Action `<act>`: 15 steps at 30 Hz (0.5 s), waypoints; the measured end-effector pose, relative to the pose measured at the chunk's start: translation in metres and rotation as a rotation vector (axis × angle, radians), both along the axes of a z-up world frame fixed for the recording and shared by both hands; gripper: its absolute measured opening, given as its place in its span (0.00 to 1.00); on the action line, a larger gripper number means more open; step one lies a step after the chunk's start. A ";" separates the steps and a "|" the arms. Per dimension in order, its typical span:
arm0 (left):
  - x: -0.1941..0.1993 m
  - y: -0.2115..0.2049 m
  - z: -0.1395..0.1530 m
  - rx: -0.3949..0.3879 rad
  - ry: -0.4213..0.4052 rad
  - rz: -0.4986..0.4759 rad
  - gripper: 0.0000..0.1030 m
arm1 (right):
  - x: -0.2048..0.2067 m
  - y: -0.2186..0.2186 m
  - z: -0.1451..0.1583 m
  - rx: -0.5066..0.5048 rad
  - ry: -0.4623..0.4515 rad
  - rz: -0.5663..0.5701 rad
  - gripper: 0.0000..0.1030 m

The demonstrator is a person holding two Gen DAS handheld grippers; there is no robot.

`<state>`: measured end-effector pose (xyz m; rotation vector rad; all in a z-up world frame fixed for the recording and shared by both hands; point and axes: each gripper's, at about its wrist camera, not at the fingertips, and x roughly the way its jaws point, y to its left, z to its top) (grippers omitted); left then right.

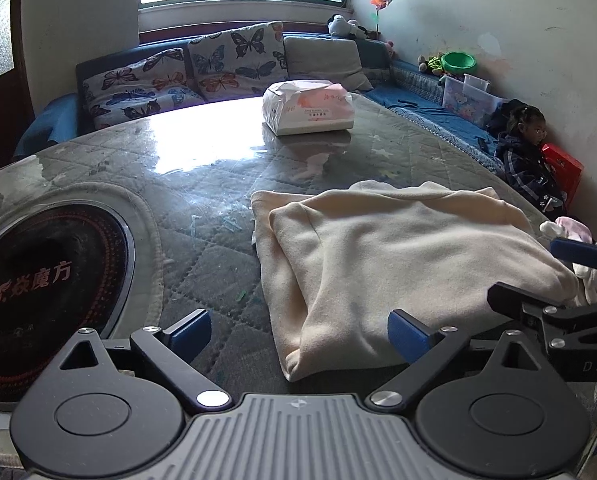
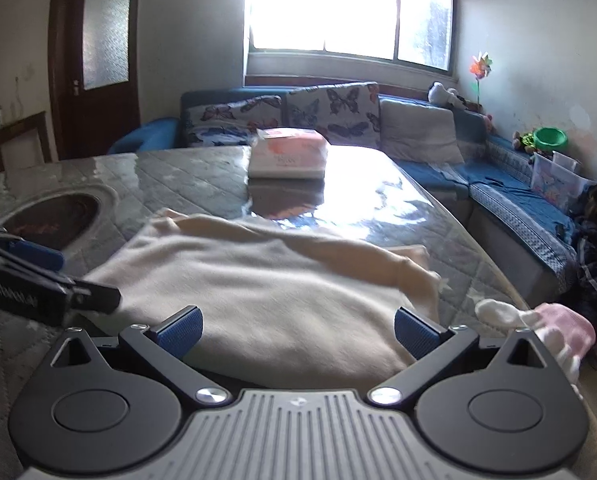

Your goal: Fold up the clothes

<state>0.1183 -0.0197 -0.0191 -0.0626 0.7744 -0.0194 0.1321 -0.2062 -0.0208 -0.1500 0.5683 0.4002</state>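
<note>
Left wrist view looks down at a slant over the left gripper [image 1: 300,336], whose blue-padded fingers [image 1: 192,330] stand spread wide with nothing pinched; the near left corner of the folded cream garment [image 1: 382,264] lies on the table between and just ahead of them, and the pads do not press it. The right gripper [image 1: 538,276] reaches in from the right edge of this view, cut off by the frame, one blue pad raised above the garment's right side and its dark lower finger just over the cloth; whether that finger touches the fabric cannot be told. In the right wrist view the right gripper [image 2: 298,330] also tilts downward, its fingers as far apart as they go, the garment's near edge filling the gap beneath them without being gripped. The left gripper [image 2: 54,276] enters from the left there, mostly out of frame. The garment sits as a rough rectangle near the front of the quilted table [image 1: 202,184] under a glossy cover, with a round dark inset [image 1: 46,284] to its left and a tissue pack [image 1: 308,106] further back. Pale small clothes [image 2: 538,328] lie at the table's right edge, partly hidden by the gripper body. Window glare washes out the far tabletop. A seated person [image 1: 528,160] shows at the far right, half cut off.
</note>
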 end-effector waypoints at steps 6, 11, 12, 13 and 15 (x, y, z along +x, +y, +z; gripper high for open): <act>-0.004 -0.001 -0.007 0.020 0.014 -0.012 0.95 | 0.001 0.012 -0.015 -0.041 0.027 0.022 1.00; -0.004 -0.001 -0.008 0.013 0.020 -0.007 0.97 | -0.003 0.012 -0.007 -0.024 0.004 0.021 1.00; -0.004 -0.001 -0.009 0.014 0.023 -0.006 0.98 | -0.002 0.012 -0.007 -0.020 0.004 0.018 1.00; -0.004 -0.001 -0.009 0.014 0.026 -0.004 0.98 | 0.000 0.013 -0.009 -0.026 0.010 0.013 1.00; -0.005 -0.001 -0.011 0.012 0.032 -0.004 0.98 | 0.002 0.015 -0.013 -0.036 0.026 0.006 1.00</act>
